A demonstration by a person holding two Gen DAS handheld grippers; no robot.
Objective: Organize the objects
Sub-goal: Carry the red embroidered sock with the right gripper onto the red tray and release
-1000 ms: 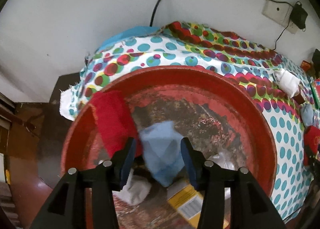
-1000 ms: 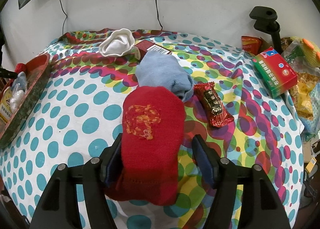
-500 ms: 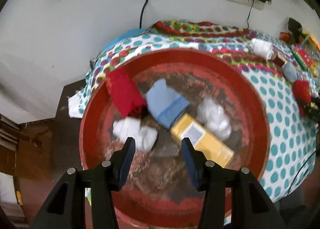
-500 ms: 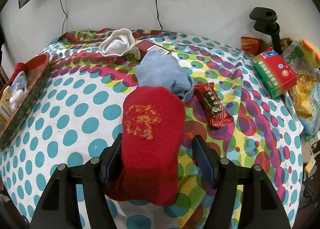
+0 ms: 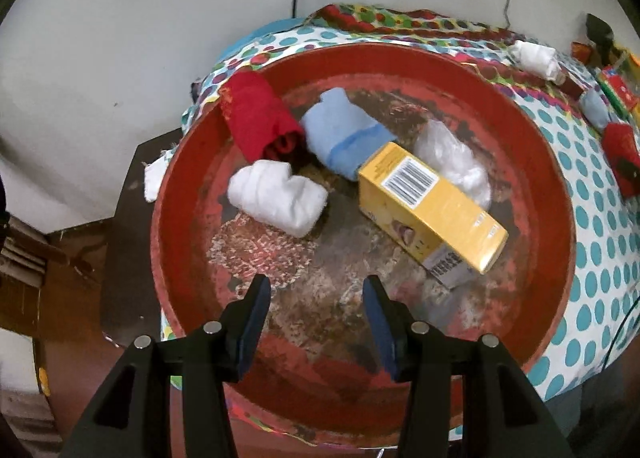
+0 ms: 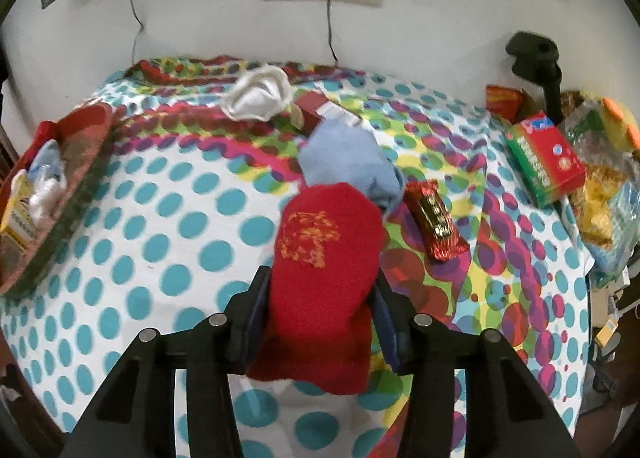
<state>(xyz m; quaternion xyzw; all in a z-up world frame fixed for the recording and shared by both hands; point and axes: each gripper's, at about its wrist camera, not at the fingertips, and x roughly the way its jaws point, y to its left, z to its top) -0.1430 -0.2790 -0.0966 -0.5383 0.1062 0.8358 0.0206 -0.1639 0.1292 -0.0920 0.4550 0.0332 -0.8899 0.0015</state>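
Observation:
In the left wrist view my left gripper point(image 5: 316, 298) is open and empty above the near part of a round red tray point(image 5: 560, 194). The tray holds a rolled red sock point(image 5: 256, 118), a light blue sock point(image 5: 340, 130), a white sock point(image 5: 276, 198), a yellow box point(image 5: 432, 206) and a clear plastic bag point(image 5: 456, 158). In the right wrist view my right gripper point(image 6: 318, 298) is shut on a red sock with gold embroidery point(image 6: 324, 258) on the dotted cloth. A light blue sock point(image 6: 348, 162) lies just beyond it.
On the cloth point(image 6: 160, 218) lie a white sock point(image 6: 260, 96), a dark red box point(image 6: 316, 112), a red snack bar point(image 6: 434, 220) and a green and red box point(image 6: 544, 156). Bags of snacks point(image 6: 604, 178) sit at the right edge. The red tray point(image 6: 76, 194) is at the left.
My left gripper has let go of the light blue sock in the tray and drawn back and up. My right gripper has closed on the red sock.

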